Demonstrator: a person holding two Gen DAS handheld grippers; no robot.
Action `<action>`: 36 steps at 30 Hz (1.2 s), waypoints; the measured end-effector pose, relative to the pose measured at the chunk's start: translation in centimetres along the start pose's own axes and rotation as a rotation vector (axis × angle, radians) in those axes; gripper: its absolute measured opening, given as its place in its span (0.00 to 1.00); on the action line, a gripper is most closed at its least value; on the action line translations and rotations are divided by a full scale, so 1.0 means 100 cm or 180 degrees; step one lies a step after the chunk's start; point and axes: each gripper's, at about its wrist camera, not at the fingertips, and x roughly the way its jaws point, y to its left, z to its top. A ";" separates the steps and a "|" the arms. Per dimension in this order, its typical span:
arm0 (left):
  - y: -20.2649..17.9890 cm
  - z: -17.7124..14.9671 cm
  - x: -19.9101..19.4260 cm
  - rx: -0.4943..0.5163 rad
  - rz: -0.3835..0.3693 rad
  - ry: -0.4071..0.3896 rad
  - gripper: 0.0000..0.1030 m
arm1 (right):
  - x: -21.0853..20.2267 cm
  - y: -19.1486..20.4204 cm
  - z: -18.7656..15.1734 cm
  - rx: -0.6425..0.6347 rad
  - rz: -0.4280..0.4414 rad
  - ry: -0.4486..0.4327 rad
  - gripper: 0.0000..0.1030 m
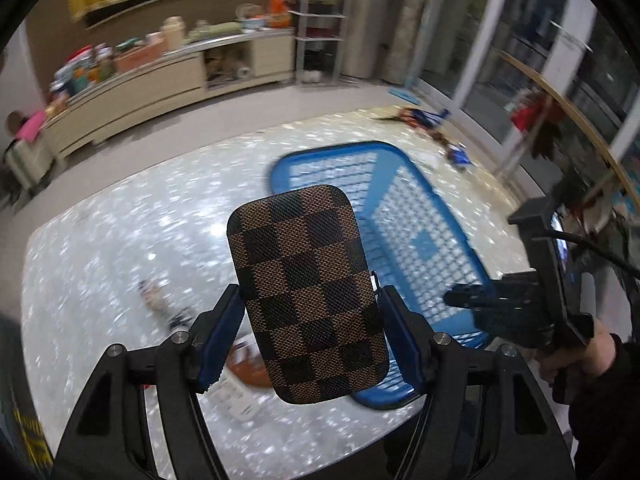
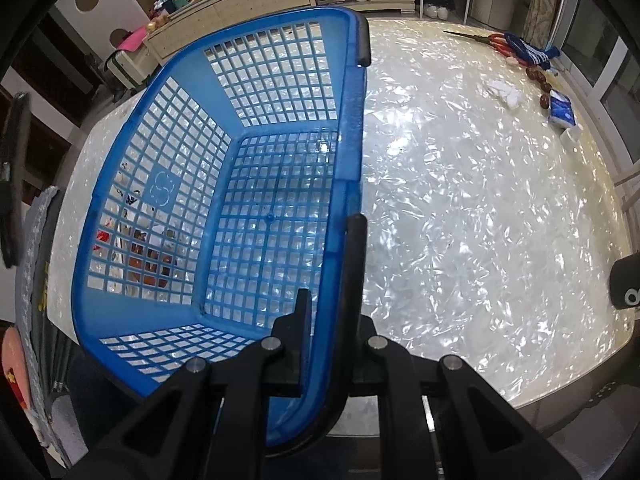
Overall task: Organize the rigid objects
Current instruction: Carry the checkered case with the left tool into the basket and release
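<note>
Checkered case [image 1: 308, 292] (brown and black, rounded corners) sits clamped between the blue pads [image 1: 404, 344] of the left gripper [image 1: 310, 336], lifted above the pearly table [image 1: 100, 248]; right gripper [image 2: 320, 312] has its fingers together on the rim of the blue basket [image 2: 224, 184], which rests on that table; scissors [image 2: 492, 42] lie far off.

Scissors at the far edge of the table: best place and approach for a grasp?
Grip the scissors across the closed blades near the pivot, coming from above. They lie flat on the table, so only a top-down pinch fits. The red handles look crowded by blue fabric; the blade side is clear.
</note>
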 end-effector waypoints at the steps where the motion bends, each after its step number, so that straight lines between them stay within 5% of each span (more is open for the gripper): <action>1: -0.007 0.003 0.007 0.0068 -0.0042 0.0032 0.70 | 0.000 -0.001 0.000 0.0006 0.0009 -0.0009 0.11; 17: -0.057 0.024 0.108 0.0506 -0.0234 0.0508 0.70 | -0.002 -0.012 0.006 -0.0030 0.0038 -0.0020 0.10; 22: -0.065 0.021 0.132 0.0630 -0.0110 0.0740 0.70 | -0.003 -0.014 0.007 -0.0027 0.0041 -0.0030 0.10; 36: -0.083 0.018 0.148 0.0964 0.0117 0.0877 0.71 | -0.002 -0.014 0.005 -0.0019 0.0063 -0.0067 0.10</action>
